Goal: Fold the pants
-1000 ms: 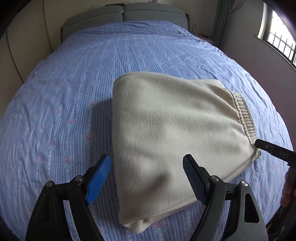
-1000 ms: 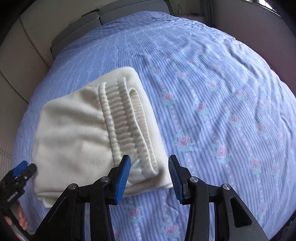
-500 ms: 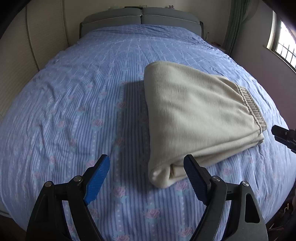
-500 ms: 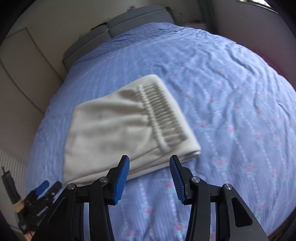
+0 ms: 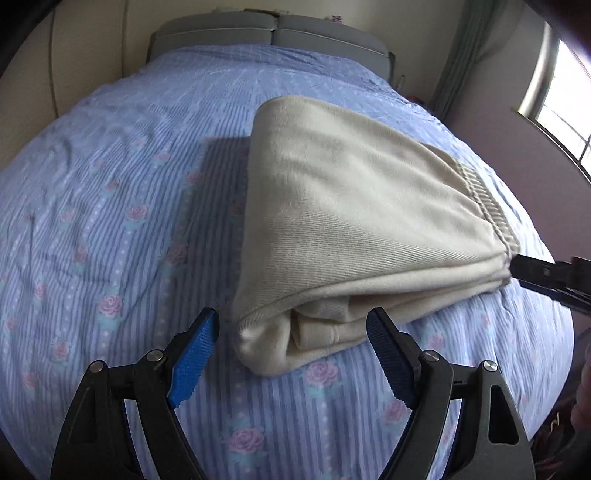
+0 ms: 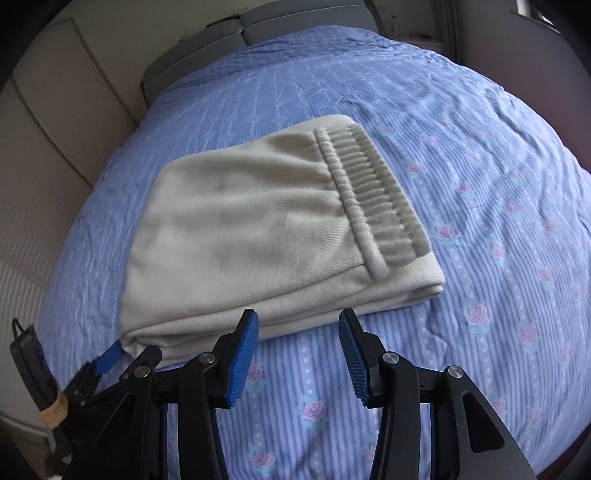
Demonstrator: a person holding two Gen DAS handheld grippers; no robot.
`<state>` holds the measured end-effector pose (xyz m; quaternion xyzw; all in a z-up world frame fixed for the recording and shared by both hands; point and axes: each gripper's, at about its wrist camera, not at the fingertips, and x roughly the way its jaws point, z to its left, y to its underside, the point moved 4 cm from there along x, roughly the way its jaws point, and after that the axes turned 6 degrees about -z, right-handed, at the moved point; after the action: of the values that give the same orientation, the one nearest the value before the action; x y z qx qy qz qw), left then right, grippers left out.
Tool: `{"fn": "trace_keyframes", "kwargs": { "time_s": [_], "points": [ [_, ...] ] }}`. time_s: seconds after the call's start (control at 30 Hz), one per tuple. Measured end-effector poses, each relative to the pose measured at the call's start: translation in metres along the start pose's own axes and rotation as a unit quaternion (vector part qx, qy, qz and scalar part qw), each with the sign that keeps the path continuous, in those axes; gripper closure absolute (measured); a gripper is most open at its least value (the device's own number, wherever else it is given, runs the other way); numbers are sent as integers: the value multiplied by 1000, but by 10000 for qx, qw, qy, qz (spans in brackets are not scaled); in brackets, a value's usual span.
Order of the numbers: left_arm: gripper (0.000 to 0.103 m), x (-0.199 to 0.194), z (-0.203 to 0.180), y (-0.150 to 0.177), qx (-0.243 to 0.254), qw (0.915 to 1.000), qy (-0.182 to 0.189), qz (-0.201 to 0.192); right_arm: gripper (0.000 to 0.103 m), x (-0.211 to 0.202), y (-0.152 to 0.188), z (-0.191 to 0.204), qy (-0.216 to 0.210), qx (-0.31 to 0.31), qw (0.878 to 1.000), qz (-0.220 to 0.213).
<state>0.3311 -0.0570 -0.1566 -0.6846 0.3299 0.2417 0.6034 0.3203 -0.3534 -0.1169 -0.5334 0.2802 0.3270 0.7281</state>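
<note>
Cream pants [image 6: 251,229] lie folded into a compact rectangle on a bed [image 6: 480,155] covered in blue striped, rose-print bedding, the ribbed waistband [image 6: 373,199] turned up on top at the right end of the bundle and the stacked layers showing along the near edge. The fold appears complete, which would explain why neither tool grips the cloth. The left gripper [image 5: 293,356] is held low and level with the bedding, its blue-padded jaws spread wide on either side of the bundle's near left corner, close to it but pinching nothing. The right gripper [image 6: 299,360] hovers just short of the long near edge, angled down toward the bed, its jaws likewise parted and empty. From the left camera its dark tip sits at the waistband end, though whether it touches the fabric cannot be told. Both tools point toward the gray headboard [image 5: 273,31] at the far end of the room, beside a window [image 5: 565,110].
</note>
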Motion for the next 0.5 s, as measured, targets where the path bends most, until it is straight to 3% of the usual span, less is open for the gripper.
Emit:
{"fn": "trace_keyframes", "kwargs": {
  "time_s": [0.1, 0.27, 0.5],
  "points": [
    [21, 12, 5, 1, -181, 9997, -189, 10, 57, 1, -3, -16, 89, 307, 9995, -79],
    [20, 16, 23, 6, -1038, 9942, 209, 161, 57, 1, -14, -33, 316, 460, 9978, -358],
    [21, 2, 12, -2, -714, 9971, -101, -240, 57, 3, -29, -67, 179, 1264, 9902, -573]
  ]
}}
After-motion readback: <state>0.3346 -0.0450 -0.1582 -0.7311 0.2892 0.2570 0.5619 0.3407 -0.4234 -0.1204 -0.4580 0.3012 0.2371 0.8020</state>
